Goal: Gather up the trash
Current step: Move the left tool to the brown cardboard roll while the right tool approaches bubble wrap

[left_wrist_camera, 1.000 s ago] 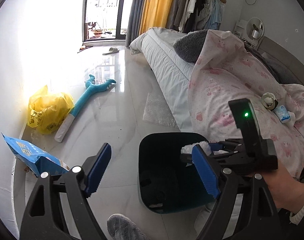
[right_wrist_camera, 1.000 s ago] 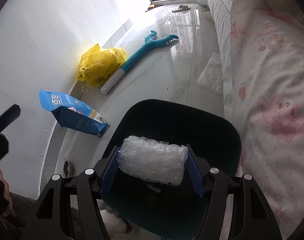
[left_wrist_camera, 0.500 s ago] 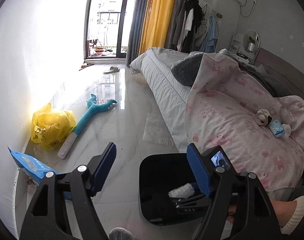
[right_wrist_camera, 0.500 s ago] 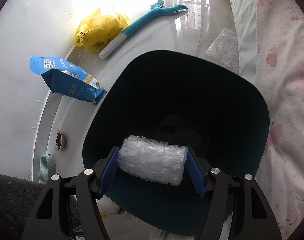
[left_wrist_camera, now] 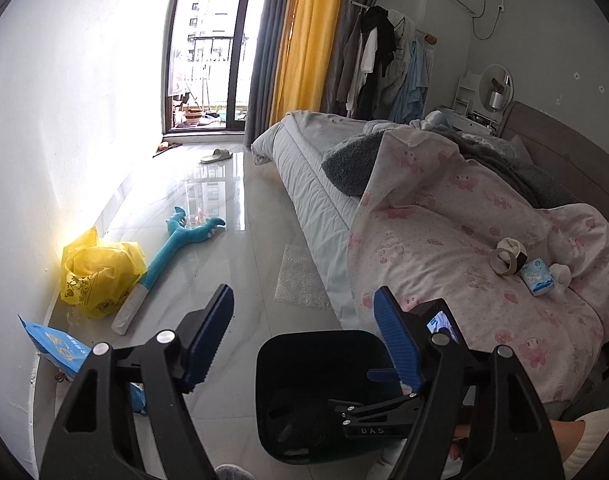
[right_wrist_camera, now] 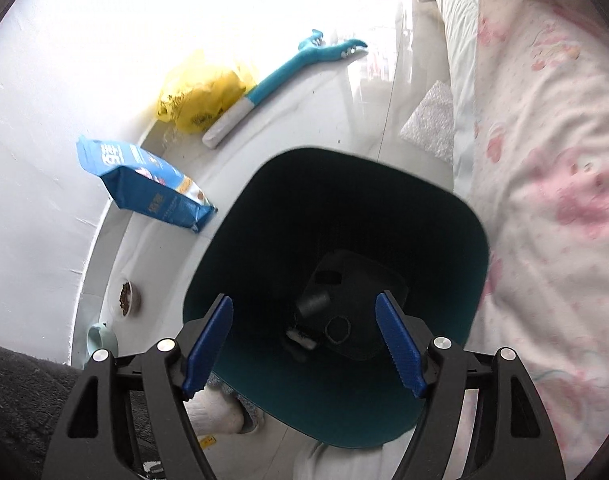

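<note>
A dark teal trash bin [right_wrist_camera: 444, 216] stands on the floor beside the bed; it also shows in the left wrist view [left_wrist_camera: 304, 344]. My right gripper [right_wrist_camera: 304, 344] is open and empty, held just above the bin's mouth. Dark scraps and a small white piece [right_wrist_camera: 302, 338] lie at the bin's bottom. My left gripper [left_wrist_camera: 304, 340] is open and empty, above and left of the bin. A sheet of bubble wrap [left_wrist_camera: 300, 280] lies on the floor by the bed; it also shows in the right wrist view [right_wrist_camera: 430, 120]. A crumpled yellow bag [left_wrist_camera: 96, 272] sits against the wall.
A blue food pouch [right_wrist_camera: 144, 184] leans on the wall. A teal plush toy [left_wrist_camera: 172, 252] lies on the floor. A tape roll [left_wrist_camera: 504, 260] and a tissue pack [left_wrist_camera: 538, 280] rest on the pink quilt. A pet food dish [right_wrist_camera: 124, 296] sits by the wall.
My right gripper opened and the bubble wrap wad it held is gone from its fingers. The left gripper rose and tilted up, showing more of the room.
</note>
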A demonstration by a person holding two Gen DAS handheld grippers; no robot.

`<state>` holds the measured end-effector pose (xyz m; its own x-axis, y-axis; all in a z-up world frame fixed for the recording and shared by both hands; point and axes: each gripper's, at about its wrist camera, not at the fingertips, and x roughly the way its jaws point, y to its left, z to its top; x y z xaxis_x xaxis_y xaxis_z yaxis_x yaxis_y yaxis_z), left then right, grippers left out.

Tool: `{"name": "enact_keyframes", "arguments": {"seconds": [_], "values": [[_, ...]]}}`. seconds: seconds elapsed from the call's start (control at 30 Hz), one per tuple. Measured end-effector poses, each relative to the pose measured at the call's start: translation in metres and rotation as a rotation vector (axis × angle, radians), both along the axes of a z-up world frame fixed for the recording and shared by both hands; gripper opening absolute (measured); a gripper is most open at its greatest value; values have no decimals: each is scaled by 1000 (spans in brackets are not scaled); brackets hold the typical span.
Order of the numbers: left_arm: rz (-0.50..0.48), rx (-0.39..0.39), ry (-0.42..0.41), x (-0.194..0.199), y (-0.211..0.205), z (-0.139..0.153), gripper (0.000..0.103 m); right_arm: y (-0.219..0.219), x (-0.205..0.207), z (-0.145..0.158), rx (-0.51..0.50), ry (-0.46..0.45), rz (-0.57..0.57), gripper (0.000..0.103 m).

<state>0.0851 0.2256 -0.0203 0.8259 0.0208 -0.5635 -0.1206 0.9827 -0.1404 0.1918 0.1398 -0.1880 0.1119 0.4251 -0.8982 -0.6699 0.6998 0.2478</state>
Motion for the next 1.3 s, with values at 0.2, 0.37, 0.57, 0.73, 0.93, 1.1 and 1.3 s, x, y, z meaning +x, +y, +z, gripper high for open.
{"name": "enact_keyframes", "arguments": {"seconds": [0.2,0.37,0.57,0.73,0.93,1.1,1.3], "values": [[-7,-26,-14,10,-16,11,84,-21,0,43,76,-101,-10,78],[-23,-59,-24,21,-31,18,86,-49,4,74,111,-190,-35,79],[-55,-66,-27,36,-51,23,88,-86,12,106,162,-266,-76,79],[-85,-60,-23,47,-70,25,90,-119,18,125,191,-323,-94,79],[-127,-84,-17,64,-94,20,90,-148,18,130,142,-426,-81,79],[-162,-100,-13,75,-117,20,90,-174,20,133,122,-467,-89,79],[-196,-95,-43,87,-148,22,90,-211,28,136,126,-472,-140,79]]}}
